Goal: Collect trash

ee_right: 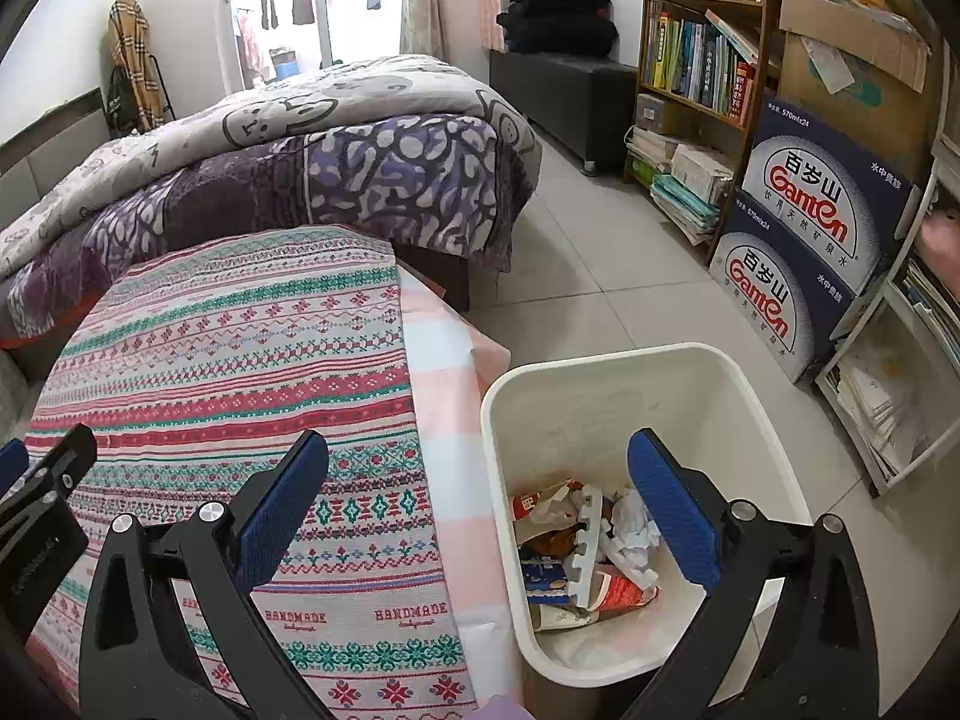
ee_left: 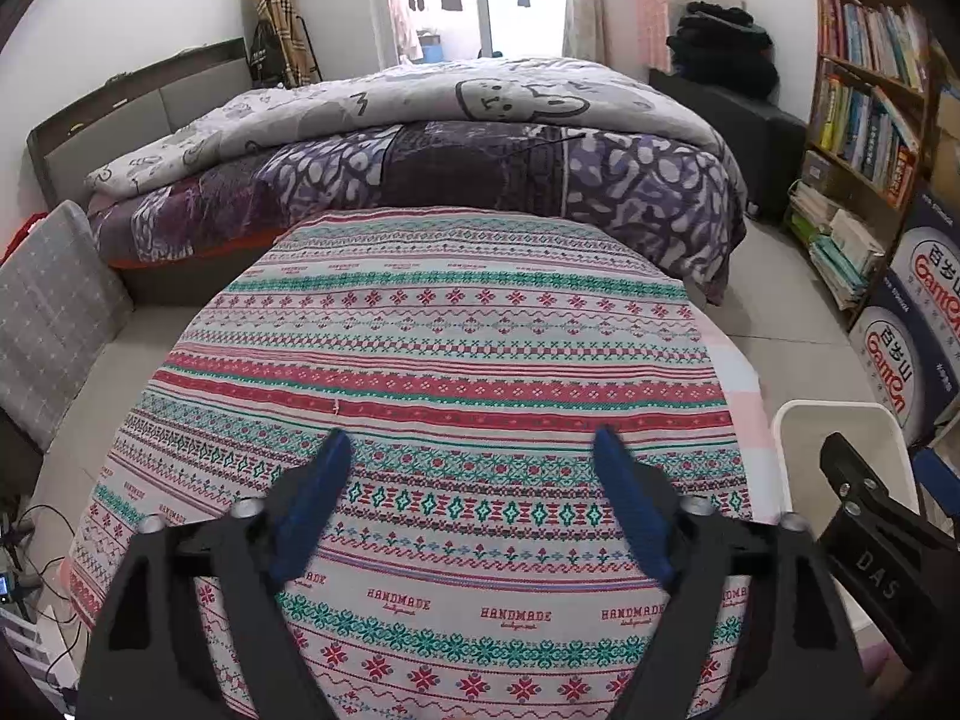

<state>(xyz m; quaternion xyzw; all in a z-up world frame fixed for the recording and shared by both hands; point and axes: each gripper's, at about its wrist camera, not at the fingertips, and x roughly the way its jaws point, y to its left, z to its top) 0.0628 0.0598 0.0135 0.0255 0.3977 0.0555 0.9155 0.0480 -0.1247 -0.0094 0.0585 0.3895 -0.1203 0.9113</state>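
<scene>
A white trash bin (ee_right: 600, 384) stands on the floor to the right of the table; its rim also shows in the left wrist view (ee_left: 840, 414). Inside lie several pieces of trash (ee_right: 585, 552): crumpled paper, wrappers and a white foam piece. My right gripper (ee_right: 477, 510) is open and empty, above the table's right edge and the bin's left rim. My left gripper (ee_left: 474, 504) is open and empty above the table with the patterned cloth (ee_left: 438, 360). The right gripper also shows in the left wrist view (ee_left: 870, 516), over the bin.
A bed with purple and grey quilts (ee_left: 420, 138) stands behind the table. A bookshelf (ee_right: 696, 60) and stacked Ganten water cartons (ee_right: 804, 240) line the right wall. A grey cushion (ee_left: 48, 312) lies left of the table. Tiled floor (ee_right: 600, 276) lies between bed and shelf.
</scene>
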